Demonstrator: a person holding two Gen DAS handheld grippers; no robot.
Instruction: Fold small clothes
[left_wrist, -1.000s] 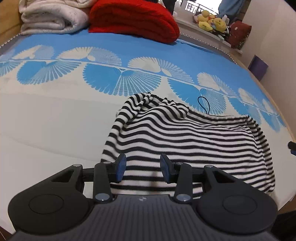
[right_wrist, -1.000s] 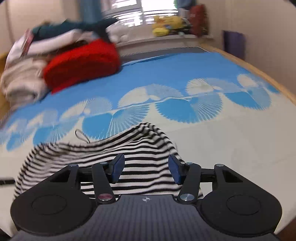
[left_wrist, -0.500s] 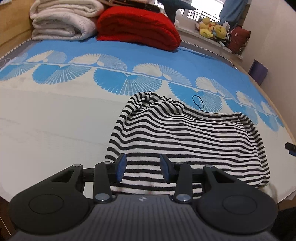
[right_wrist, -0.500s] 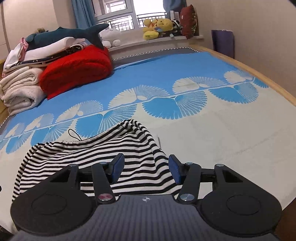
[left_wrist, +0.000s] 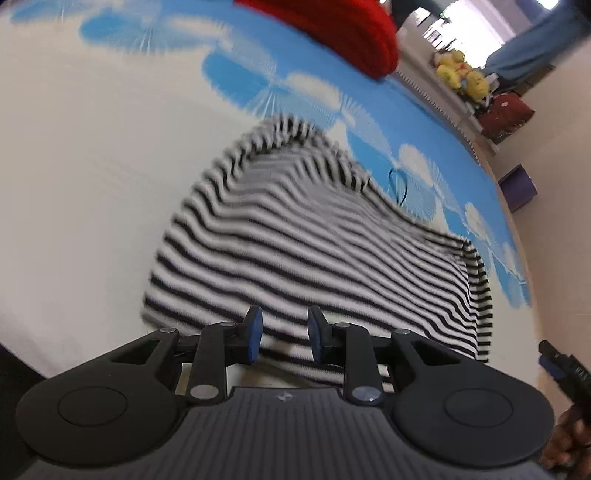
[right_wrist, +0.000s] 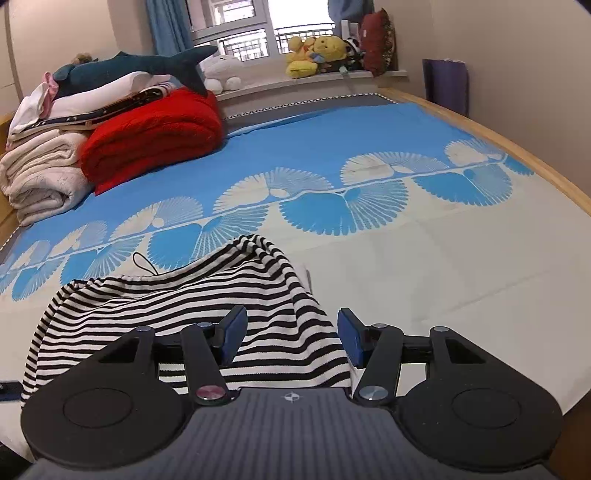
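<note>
The left wrist view is motion-blurred and tilted, so fabric detail is hard to make out there. The near hem of the striped garment is hidden behind both gripper bodies in either view. The garment is laid flat on the bed sheet, directly ahead of and beneath both grippers.

The bed sheet is printed blue with white fan shapes farther ahead and is plain white nearby. A red blanket and a stack of folded pale blankets are seen far ahead to the left, with plush toys on the window sill beyond.

The left gripper is held narrowly apart over the fabric, nothing clamped. The right gripper is spread wide over the garment's right edge, nothing clamped.
</note>
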